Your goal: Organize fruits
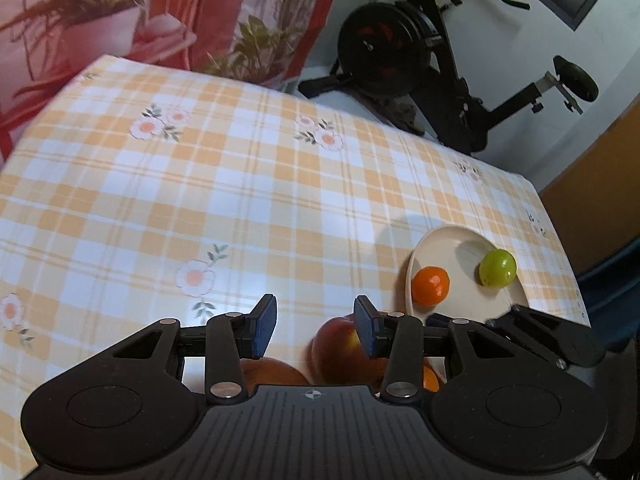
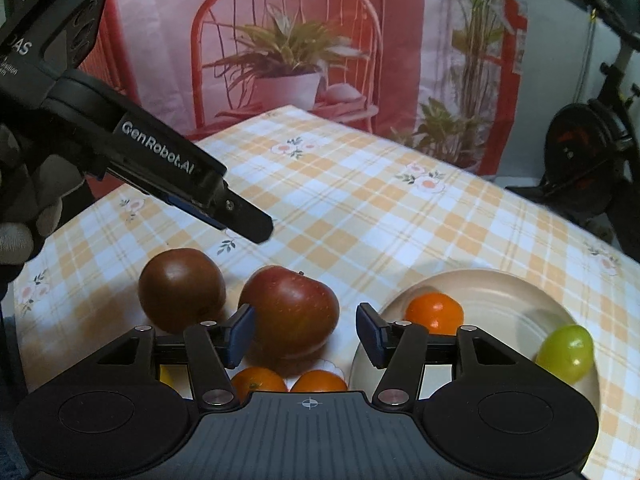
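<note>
A cream plate (image 2: 492, 284) holds an orange tangerine (image 2: 434, 312) and a green fruit (image 2: 566, 352); the plate (image 1: 448, 244), tangerine (image 1: 431, 286) and green fruit (image 1: 497, 269) also show in the left wrist view. Two dark red apples (image 2: 182, 288) (image 2: 292, 312) lie on the checked tablecloth left of the plate, with two small tangerines (image 2: 258, 384) (image 2: 318, 380) nearer me. My right gripper (image 2: 306, 332) is open, around the near side of the right apple. My left gripper (image 1: 316, 330) is open and empty above an apple (image 1: 340, 352); it also shows in the right wrist view (image 2: 248, 224).
The table carries a yellow checked cloth with flowers (image 1: 240, 184). A red backdrop with printed plants (image 2: 288, 52) hangs behind the table. An exercise bike (image 1: 432, 52) stands past the far right corner. Something yellow (image 2: 166, 376) peeks under my right gripper.
</note>
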`<state>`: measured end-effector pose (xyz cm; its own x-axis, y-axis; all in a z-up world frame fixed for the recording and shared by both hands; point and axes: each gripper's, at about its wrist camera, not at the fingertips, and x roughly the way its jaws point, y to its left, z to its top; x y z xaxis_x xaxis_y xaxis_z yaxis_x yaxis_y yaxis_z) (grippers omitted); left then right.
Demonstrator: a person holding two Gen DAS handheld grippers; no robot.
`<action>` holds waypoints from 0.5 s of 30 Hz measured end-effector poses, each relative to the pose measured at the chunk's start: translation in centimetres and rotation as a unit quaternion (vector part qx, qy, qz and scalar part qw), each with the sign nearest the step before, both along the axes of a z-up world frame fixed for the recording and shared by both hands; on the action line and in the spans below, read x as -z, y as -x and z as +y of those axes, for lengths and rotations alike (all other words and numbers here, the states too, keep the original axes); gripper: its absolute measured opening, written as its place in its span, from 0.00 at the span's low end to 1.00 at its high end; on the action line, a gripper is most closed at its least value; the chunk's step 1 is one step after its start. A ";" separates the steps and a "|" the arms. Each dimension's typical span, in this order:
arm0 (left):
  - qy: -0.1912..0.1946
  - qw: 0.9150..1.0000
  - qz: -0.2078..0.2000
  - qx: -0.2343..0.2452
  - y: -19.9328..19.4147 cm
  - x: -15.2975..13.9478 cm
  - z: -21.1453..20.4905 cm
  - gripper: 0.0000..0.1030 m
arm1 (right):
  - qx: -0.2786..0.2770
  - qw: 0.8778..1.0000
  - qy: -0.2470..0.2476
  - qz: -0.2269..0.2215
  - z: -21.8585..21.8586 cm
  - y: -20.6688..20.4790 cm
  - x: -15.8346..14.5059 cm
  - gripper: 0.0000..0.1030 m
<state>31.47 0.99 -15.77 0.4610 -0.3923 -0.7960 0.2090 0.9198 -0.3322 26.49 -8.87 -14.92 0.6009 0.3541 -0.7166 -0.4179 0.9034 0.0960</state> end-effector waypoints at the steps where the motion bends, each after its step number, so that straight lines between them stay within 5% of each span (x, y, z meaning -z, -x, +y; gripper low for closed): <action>1: 0.003 1.000 0.005 0.002 -0.2 0.3 -0.1 0.43 | -0.006 1.000 -0.003 0.006 0.0 -0.4 0.1 0.54; 15: 0.041 0.999 0.032 0.013 -1.2 1.7 0.0 0.43 | -0.040 0.997 -0.026 0.060 0.5 -2.6 1.3 0.57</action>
